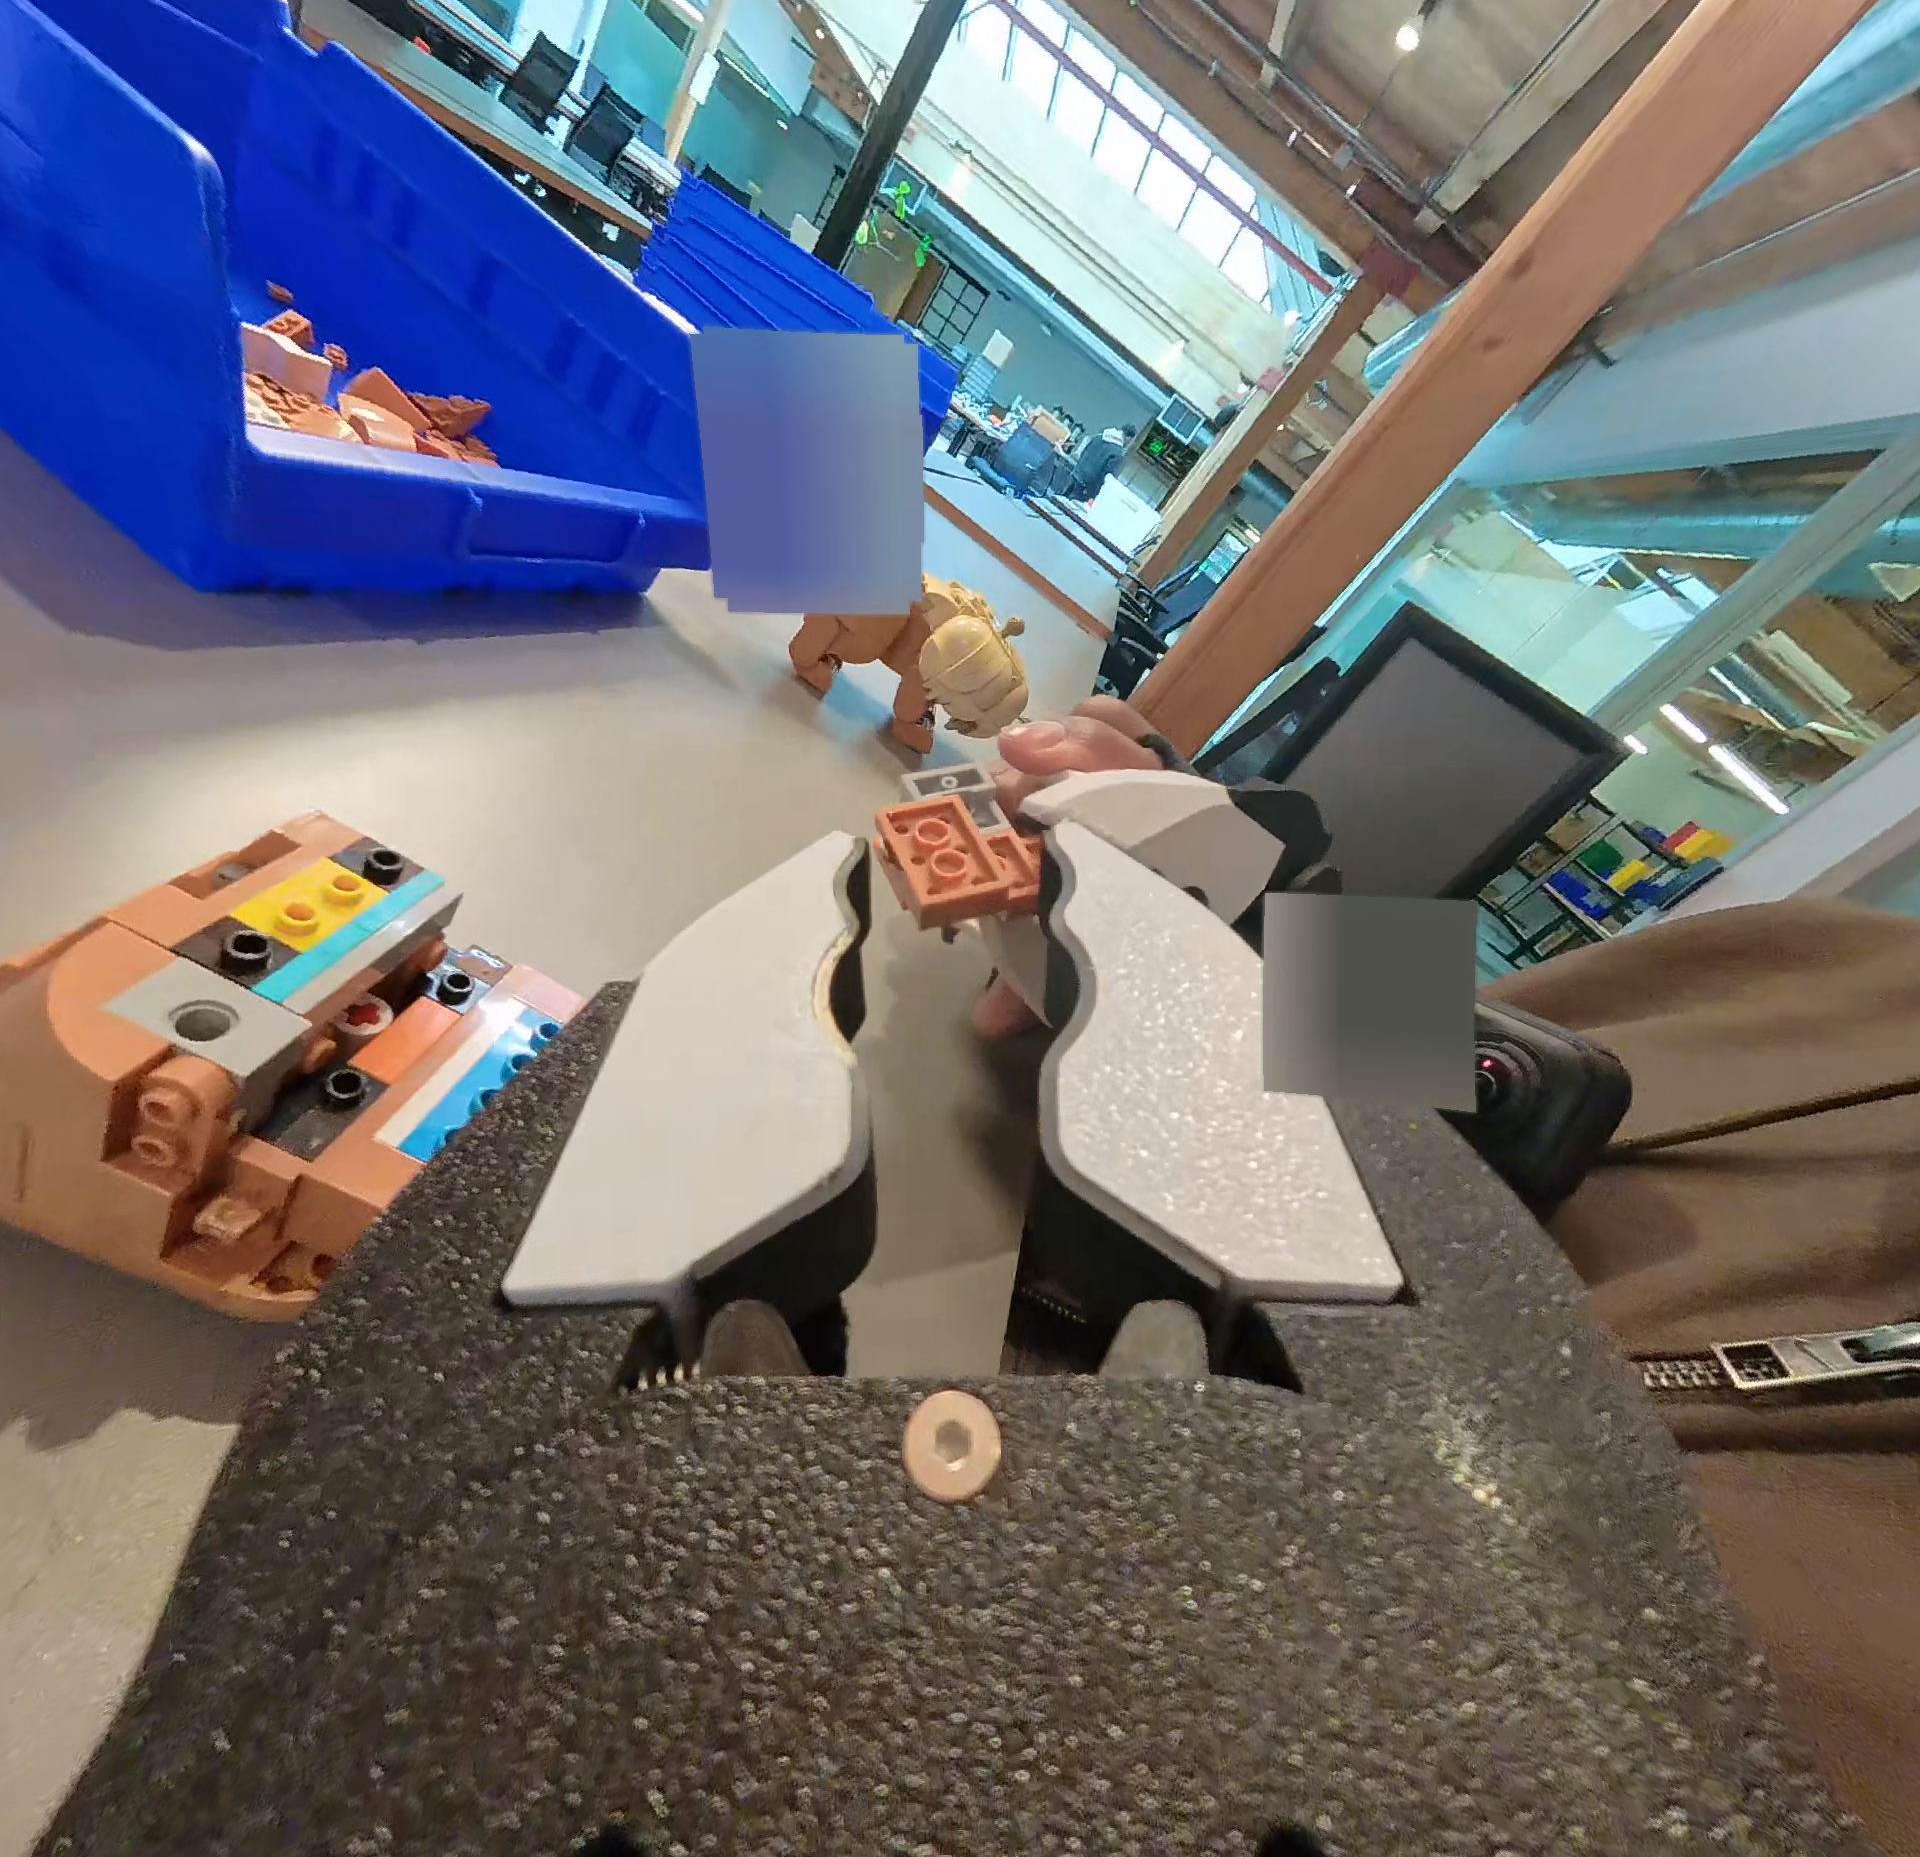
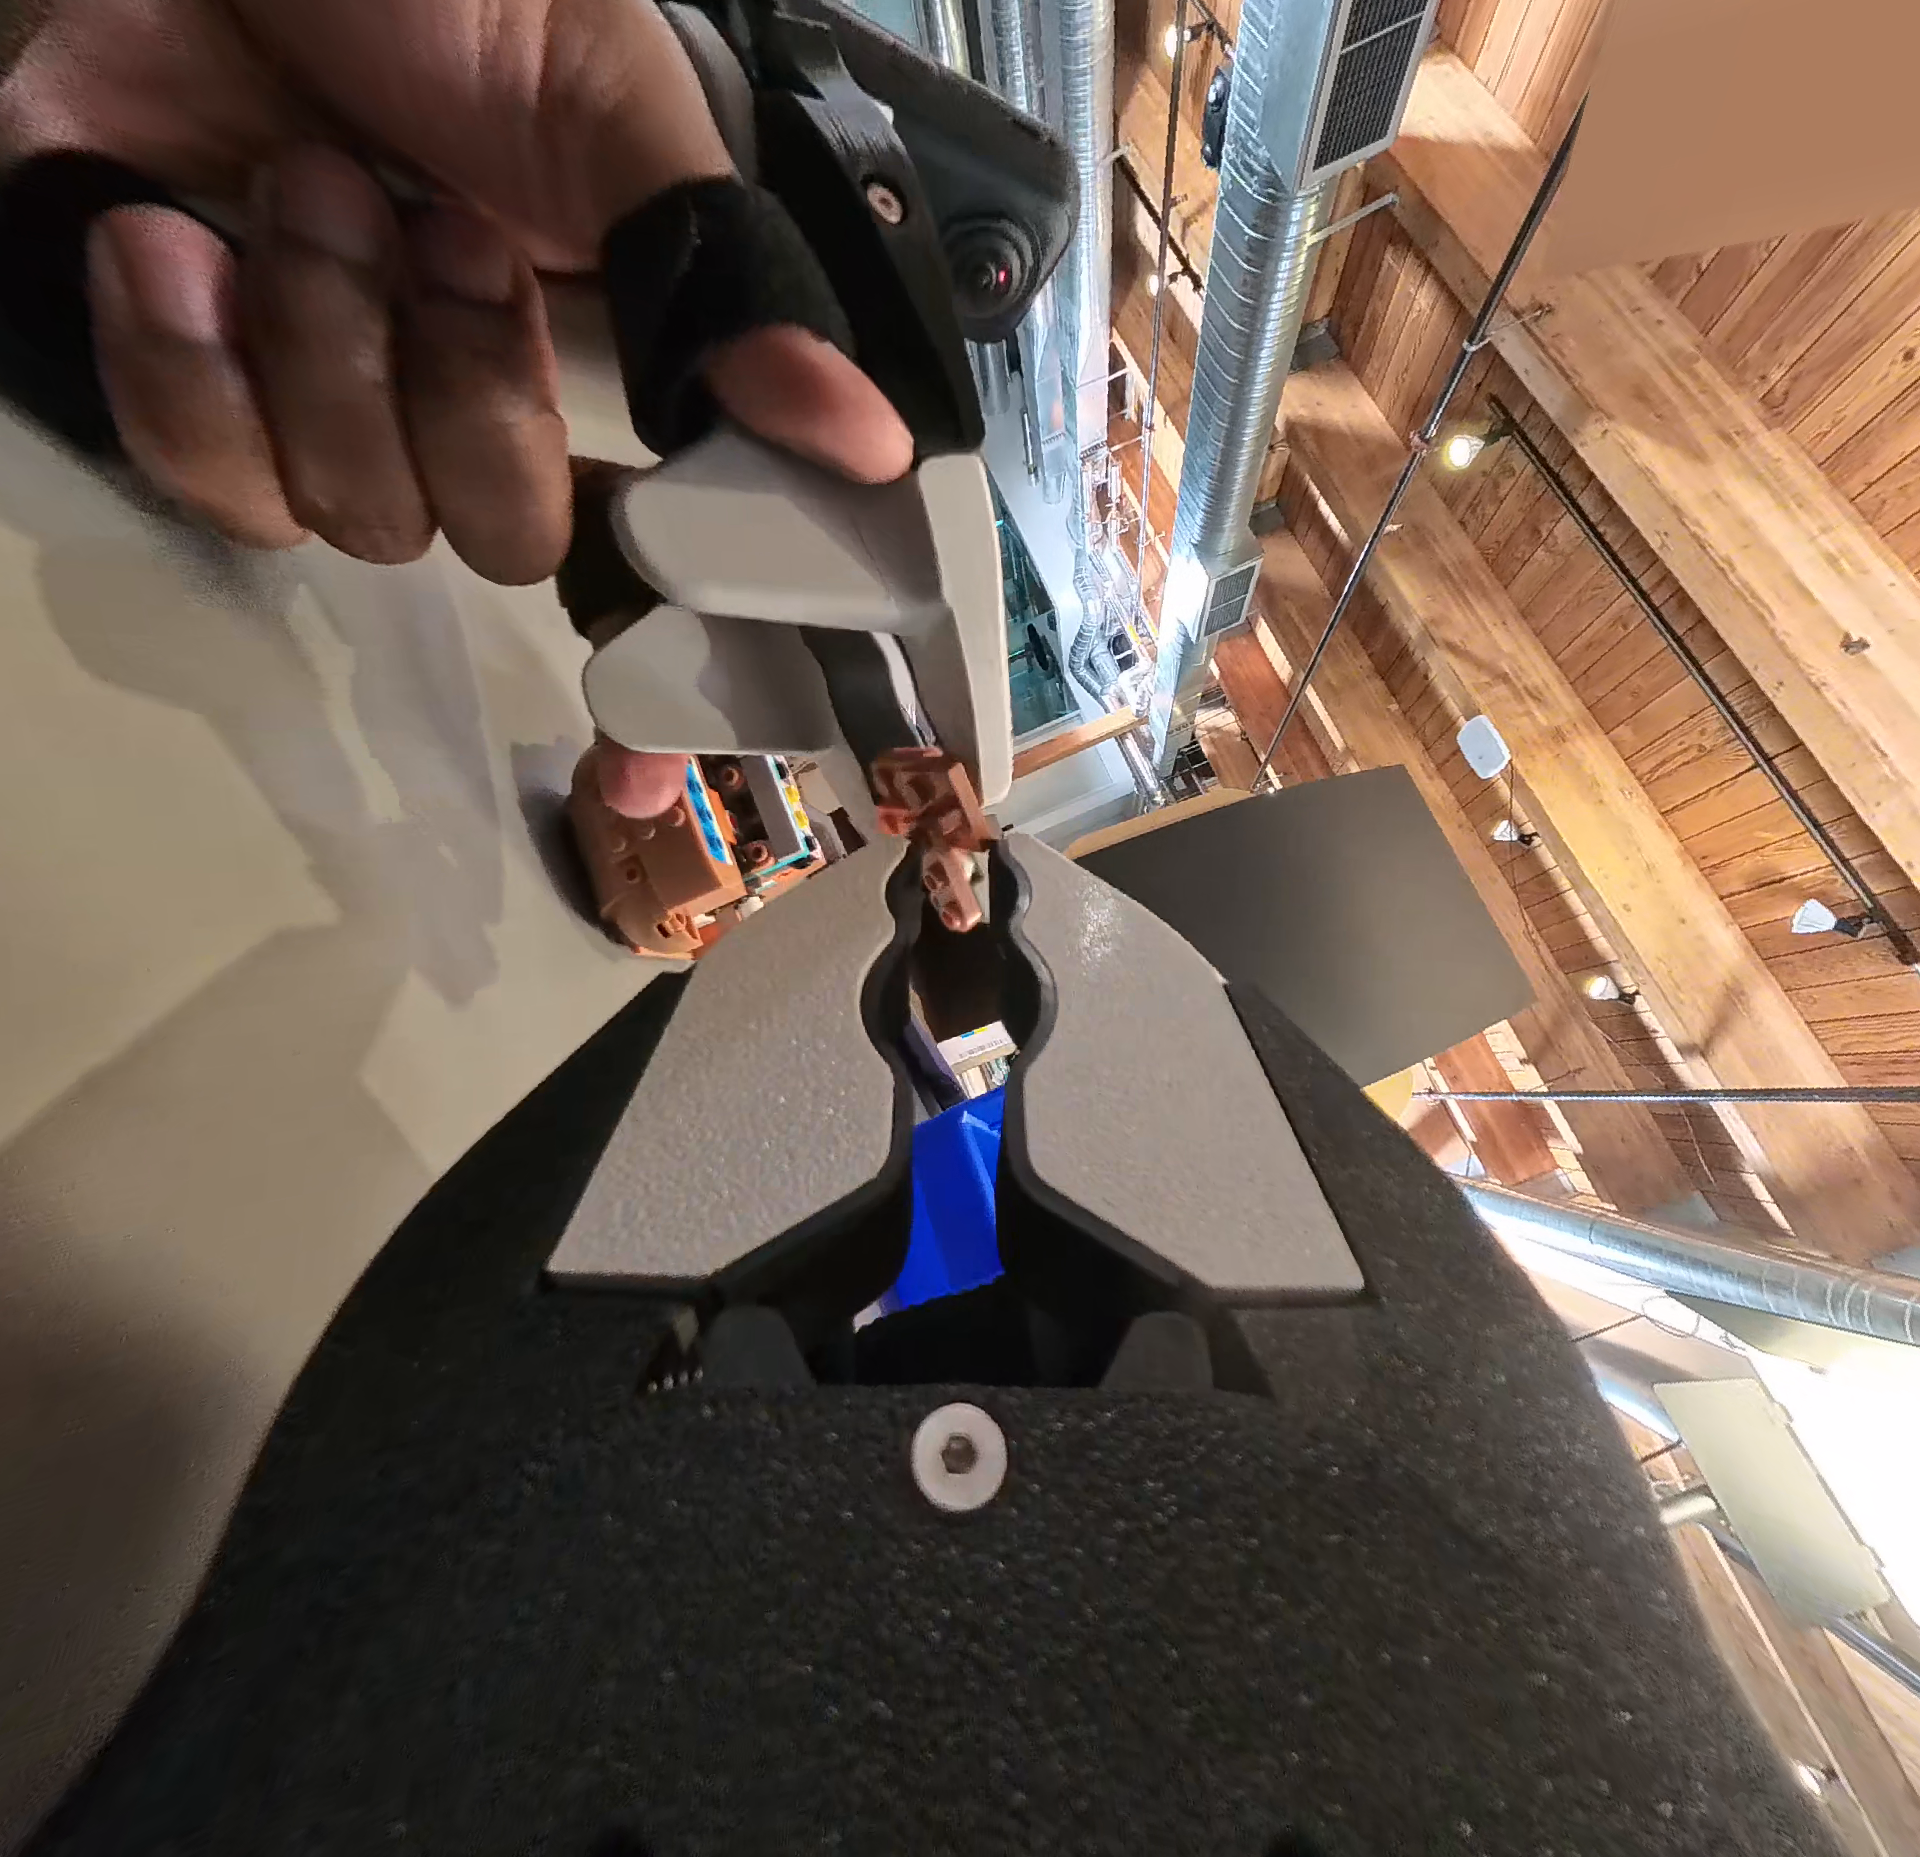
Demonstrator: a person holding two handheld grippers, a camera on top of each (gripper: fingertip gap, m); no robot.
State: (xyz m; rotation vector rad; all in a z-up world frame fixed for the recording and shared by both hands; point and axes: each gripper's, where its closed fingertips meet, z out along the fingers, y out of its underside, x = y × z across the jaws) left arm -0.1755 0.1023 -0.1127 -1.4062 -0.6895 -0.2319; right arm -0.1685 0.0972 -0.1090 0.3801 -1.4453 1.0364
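My left gripper (image 1: 951,857) is shut on a brown studded plate (image 1: 940,862) and holds it in the air above the grey table (image 1: 520,727). My right gripper (image 2: 956,857) is shut on a small brown brick piece (image 2: 951,893), which meets the plate (image 2: 925,789) tip to tip. In the left wrist view the right gripper (image 1: 1023,888) comes in from the right, held by a hand (image 1: 1049,742). In the right wrist view the left gripper (image 2: 940,779) comes in from above, held by a hand (image 2: 364,301). A grey tile (image 1: 945,781) shows just behind the plate.
A partly built brown brick model (image 1: 239,1059) with yellow, teal and black parts lies on the table at the left, also in the right wrist view (image 2: 675,872). A blue bin (image 1: 468,540) holds loose brown bricks. A tan and brown brick figure (image 1: 935,664) stands behind. A dark monitor (image 1: 1434,768) is at the right.
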